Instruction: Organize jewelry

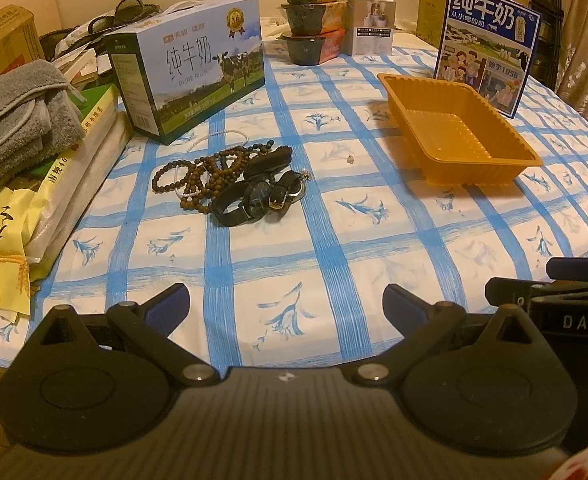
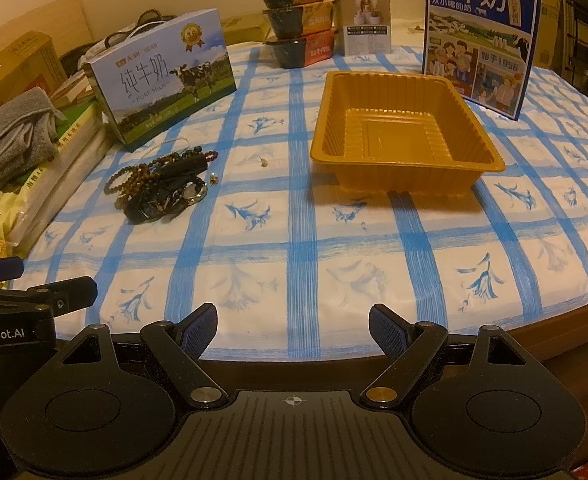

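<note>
A heap of jewelry (image 1: 230, 178) (image 2: 162, 184) lies on the blue-checked tablecloth: brown bead bracelets (image 1: 204, 176), a white bead strand (image 1: 218, 138) and black wristwatches (image 1: 254, 196). A small pendant (image 1: 350, 159) (image 2: 265, 163) lies apart, to the right of the heap. An orange plastic tray (image 1: 506, 168) (image 2: 398, 160) with nothing in it stands further right. My left gripper (image 1: 286, 304) is open near the front table edge, well short of the heap. My right gripper (image 2: 293, 322) is open too, at the front edge, facing the tray.
A light-blue milk carton box (image 1: 190, 80) (image 2: 166, 84) stands behind the heap, a dark-blue milk box (image 1: 490, 44) (image 2: 478, 36) behind the tray. Stacked food bowls (image 1: 312, 16) and a small white box (image 1: 370, 26) stand at the back. A grey towel (image 1: 18, 116) on books fills the left.
</note>
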`<state>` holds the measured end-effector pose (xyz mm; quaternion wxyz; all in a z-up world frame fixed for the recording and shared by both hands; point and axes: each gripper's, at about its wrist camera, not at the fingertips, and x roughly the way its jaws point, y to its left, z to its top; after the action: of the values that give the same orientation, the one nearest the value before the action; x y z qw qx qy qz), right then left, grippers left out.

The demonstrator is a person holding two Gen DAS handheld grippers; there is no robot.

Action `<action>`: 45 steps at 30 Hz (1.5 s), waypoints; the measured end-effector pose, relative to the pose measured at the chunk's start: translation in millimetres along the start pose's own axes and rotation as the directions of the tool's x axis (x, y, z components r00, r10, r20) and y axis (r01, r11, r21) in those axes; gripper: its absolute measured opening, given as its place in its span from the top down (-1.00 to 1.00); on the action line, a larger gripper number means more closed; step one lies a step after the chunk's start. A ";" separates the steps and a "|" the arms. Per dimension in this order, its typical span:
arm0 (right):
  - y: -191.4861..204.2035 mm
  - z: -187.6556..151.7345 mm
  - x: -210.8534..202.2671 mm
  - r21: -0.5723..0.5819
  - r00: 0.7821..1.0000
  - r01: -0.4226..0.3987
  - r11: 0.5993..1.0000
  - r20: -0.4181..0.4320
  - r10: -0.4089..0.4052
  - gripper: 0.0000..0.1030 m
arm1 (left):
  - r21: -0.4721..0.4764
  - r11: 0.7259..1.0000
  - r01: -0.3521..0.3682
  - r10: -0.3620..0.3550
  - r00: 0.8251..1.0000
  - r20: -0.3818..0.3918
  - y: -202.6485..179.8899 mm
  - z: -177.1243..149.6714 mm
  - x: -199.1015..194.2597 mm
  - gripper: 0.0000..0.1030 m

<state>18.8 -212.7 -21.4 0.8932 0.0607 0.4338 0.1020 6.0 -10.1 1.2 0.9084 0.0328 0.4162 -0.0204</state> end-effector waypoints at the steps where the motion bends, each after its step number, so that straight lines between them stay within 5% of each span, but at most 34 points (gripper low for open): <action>1: -0.9 0.4 1.9 0.003 1.000 0.000 1.000 -0.001 0.000 -0.61 | 0.000 1.000 0.000 0.000 1.000 0.001 1.0 -0.9 0.0 -0.99; 9: -29.8 16.3 3.7 0.041 0.992 0.042 0.998 0.117 -0.046 -0.61 | 0.014 1.000 0.006 -0.006 0.999 0.050 9.8 10.1 13.8 -0.99; 16: -99.5 44.0 5.6 0.342 0.963 -0.097 0.935 0.271 0.001 -0.61 | 0.044 0.999 -0.006 0.001 0.994 0.107 13.1 26.3 34.1 -0.99; 25: -150.2 53.3 34.0 0.381 0.934 0.053 0.923 0.308 -0.181 -0.61 | 0.053 0.999 -0.013 0.006 0.991 0.134 13.5 39.6 78.8 -0.99; 37: -199.0 68.2 95.0 0.454 0.887 0.109 0.885 0.357 -0.292 -0.60 | 0.079 0.997 -0.010 0.001 0.994 0.110 6.1 59.9 131.4 -0.99; 45: -205.0 77.2 135.6 0.472 0.878 0.112 0.875 0.365 -0.309 0.05 | 0.087 0.996 0.002 -0.010 0.996 0.092 8.4 73.6 155.7 -0.98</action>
<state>187.9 -381.6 -117.6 0.9353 0.2315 0.2420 -0.1141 163.7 -8.9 -68.5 0.9244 0.0700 0.3725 -0.0427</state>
